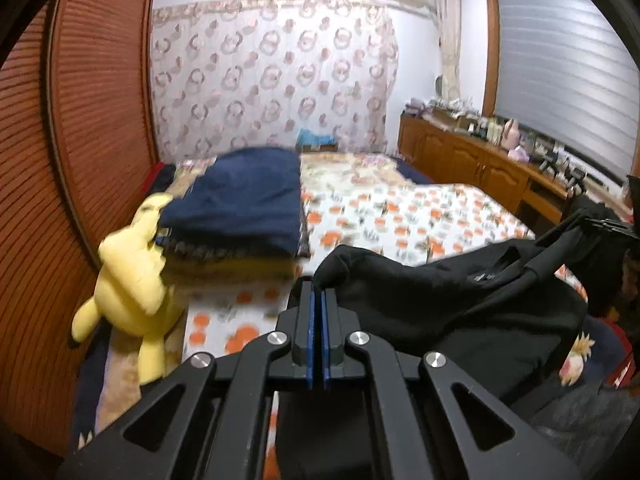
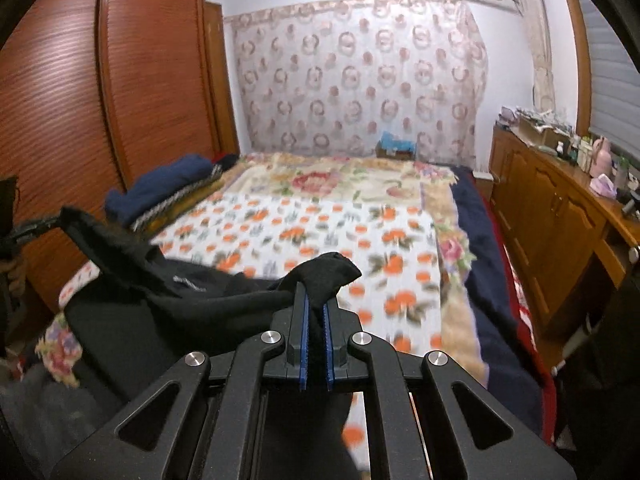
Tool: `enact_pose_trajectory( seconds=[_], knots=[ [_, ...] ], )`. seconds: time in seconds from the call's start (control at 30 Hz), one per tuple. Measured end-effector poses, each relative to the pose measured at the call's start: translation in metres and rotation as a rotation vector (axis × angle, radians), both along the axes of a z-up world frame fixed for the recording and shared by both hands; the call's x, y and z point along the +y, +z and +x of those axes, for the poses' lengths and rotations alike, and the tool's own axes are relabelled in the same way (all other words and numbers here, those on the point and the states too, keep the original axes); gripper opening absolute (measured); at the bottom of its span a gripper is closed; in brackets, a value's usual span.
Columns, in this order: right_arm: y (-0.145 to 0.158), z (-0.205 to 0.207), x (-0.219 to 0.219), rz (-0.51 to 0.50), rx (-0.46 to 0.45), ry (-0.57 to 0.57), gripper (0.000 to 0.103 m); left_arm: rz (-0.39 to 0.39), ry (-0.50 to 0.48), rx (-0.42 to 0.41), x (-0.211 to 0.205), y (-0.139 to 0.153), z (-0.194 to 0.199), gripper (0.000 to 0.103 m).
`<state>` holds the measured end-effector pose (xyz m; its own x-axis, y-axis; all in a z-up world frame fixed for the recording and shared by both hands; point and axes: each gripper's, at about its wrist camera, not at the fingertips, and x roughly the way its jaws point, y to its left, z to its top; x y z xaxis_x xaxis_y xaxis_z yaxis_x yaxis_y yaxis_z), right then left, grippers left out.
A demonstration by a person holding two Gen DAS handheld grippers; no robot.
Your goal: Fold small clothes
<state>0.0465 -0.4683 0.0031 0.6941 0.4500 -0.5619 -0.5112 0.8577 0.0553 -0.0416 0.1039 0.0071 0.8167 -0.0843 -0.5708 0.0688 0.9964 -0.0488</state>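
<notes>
A black garment (image 1: 460,300) hangs stretched between my two grippers above the near end of the bed. My left gripper (image 1: 319,290) is shut, its blue pads pinching one corner of the cloth, which bunches up just right of the tips. My right gripper (image 2: 314,298) is shut on another corner of the black garment (image 2: 160,300), with a tuft of cloth sticking out past its pads. Each view shows the other gripper at its edge: the right gripper (image 1: 608,225) and the left gripper (image 2: 16,232), both holding the garment's taut upper edge.
A stack of folded clothes topped by a navy piece (image 1: 240,200) lies on the bed's left side, beside a yellow plush toy (image 1: 132,280). The bed's orange-flower sheet (image 2: 320,236) spreads ahead. A brown wardrobe (image 2: 152,72) stands left, a cluttered wooden cabinet (image 2: 560,216) right.
</notes>
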Motion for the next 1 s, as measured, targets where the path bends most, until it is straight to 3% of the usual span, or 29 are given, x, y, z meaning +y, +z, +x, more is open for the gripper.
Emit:
enact_pose_trajectory(
  seconds=[0.27,0.37,0.43,0.5,0.7,0.8,1.0],
  knots=[
    [-0.060,-0.011,-0.003,-0.082,0.158,-0.044,0.005,-0.020,0.033,0.122,0.006,-0.046,-0.008,0.001],
    [-0.068,-0.009,-0.007,-0.106,0.172,-0.048,0.006,-0.024,0.017,0.135,0.005,-0.051,-0.009,0.002],
    [-0.066,-0.008,-0.009,-0.120,0.160,-0.058,0.010,-0.022,0.018,0.134,0.005,-0.051,-0.010,0.024],
    [-0.060,-0.009,-0.012,-0.109,0.142,-0.058,0.013,-0.024,0.015,0.127,0.006,-0.047,-0.007,0.035],
    [-0.041,-0.004,-0.013,-0.116,0.076,-0.071,0.030,-0.020,-0.001,0.105,0.009,-0.036,0.008,0.047],
    [-0.035,0.002,-0.012,-0.132,0.053,-0.072,0.031,-0.048,-0.018,0.115,0.011,-0.040,0.023,0.057],
    [-0.031,0.019,-0.005,-0.129,0.027,-0.073,0.043,-0.062,-0.015,0.164,0.013,-0.054,0.058,0.057]
  ],
)
